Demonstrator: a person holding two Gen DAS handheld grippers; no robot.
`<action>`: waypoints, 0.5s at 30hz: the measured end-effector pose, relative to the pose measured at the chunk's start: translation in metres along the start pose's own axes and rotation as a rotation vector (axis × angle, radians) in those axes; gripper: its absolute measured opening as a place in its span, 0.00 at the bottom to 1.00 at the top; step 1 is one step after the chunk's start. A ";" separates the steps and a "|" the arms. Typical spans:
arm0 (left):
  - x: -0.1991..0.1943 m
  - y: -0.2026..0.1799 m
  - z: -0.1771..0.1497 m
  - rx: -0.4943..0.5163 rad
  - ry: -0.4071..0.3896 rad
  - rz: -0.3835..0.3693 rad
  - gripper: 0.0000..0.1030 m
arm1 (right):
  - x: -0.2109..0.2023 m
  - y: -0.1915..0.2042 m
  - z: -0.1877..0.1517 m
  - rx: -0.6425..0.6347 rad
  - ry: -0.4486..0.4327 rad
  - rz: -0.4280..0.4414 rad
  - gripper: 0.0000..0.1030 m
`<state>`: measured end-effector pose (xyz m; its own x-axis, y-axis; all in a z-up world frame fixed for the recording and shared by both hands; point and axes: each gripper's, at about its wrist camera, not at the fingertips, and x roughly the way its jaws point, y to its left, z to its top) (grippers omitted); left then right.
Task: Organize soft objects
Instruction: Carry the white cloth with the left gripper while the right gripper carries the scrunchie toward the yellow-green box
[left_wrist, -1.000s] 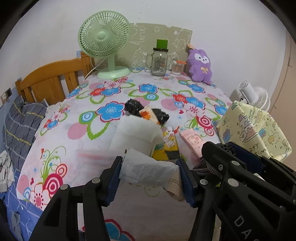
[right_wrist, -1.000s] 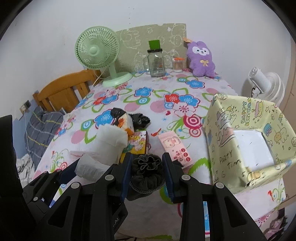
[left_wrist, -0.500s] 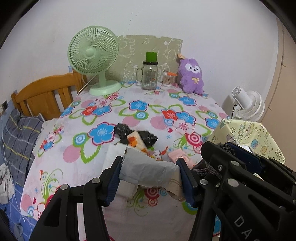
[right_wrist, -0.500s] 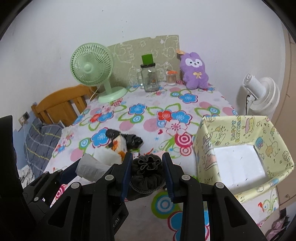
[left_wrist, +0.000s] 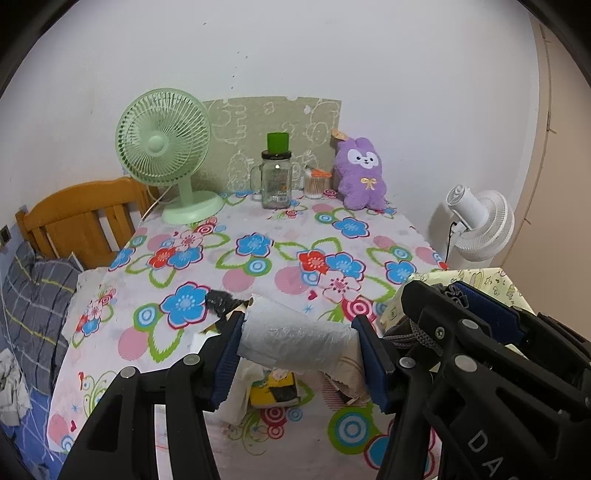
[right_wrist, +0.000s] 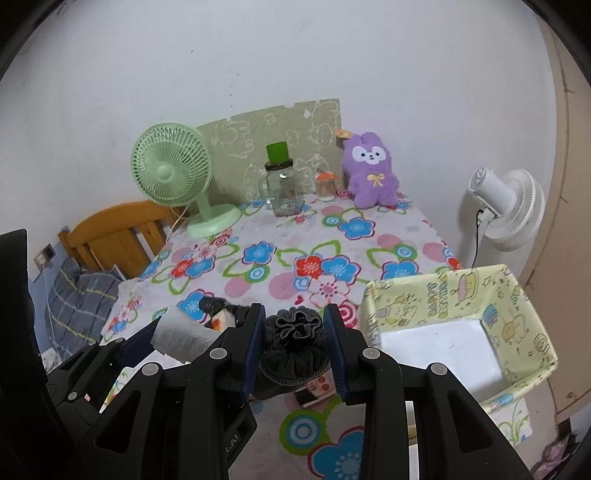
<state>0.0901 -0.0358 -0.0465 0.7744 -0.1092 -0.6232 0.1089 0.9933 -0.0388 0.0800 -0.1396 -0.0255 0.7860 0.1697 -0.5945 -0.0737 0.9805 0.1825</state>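
Observation:
My left gripper (left_wrist: 297, 341) is shut on a white crumpled tissue pack (left_wrist: 291, 341), held above the near part of the flowered table (left_wrist: 258, 251). Beside it, my right gripper (right_wrist: 294, 334) is shut on a dark grey ruffled scrunchie pouch (right_wrist: 293, 341); the left gripper with its white pack (right_wrist: 179, 334) shows at the left of the right wrist view. A yellow patterned fabric box (right_wrist: 458, 295) with a white floor stands open at the table's right side, apart from both grippers. Under the grippers lie a black wrapped item (left_wrist: 219, 301), a yellow packet (left_wrist: 273, 386) and a pink packet (right_wrist: 319, 387).
At the table's far edge stand a green desk fan (left_wrist: 166, 155), a glass jar with a green lid (left_wrist: 277, 177), a small toothpick holder (left_wrist: 316, 184) and a purple plush rabbit (left_wrist: 362, 173). A wooden headboard (left_wrist: 77, 218) and bedding are left; a white floor fan (right_wrist: 506, 206) stands right.
Both grippers have risen and drawn back from the table with their loads still held. The table and the items on it now sit lower and farther off; more of the yellow box's floor shows.

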 end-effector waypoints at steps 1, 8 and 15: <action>-0.001 -0.002 0.002 0.001 -0.005 0.001 0.58 | -0.001 -0.002 0.002 0.002 -0.004 0.001 0.35; -0.006 -0.015 0.012 0.002 -0.035 -0.005 0.58 | -0.012 -0.013 0.014 -0.003 -0.041 0.000 0.35; -0.005 -0.035 0.018 0.014 -0.047 -0.020 0.58 | -0.019 -0.029 0.021 0.002 -0.062 -0.013 0.35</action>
<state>0.0937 -0.0708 -0.0275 0.8004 -0.1306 -0.5851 0.1328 0.9904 -0.0394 0.0799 -0.1738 -0.0029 0.8235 0.1499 -0.5471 -0.0619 0.9824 0.1760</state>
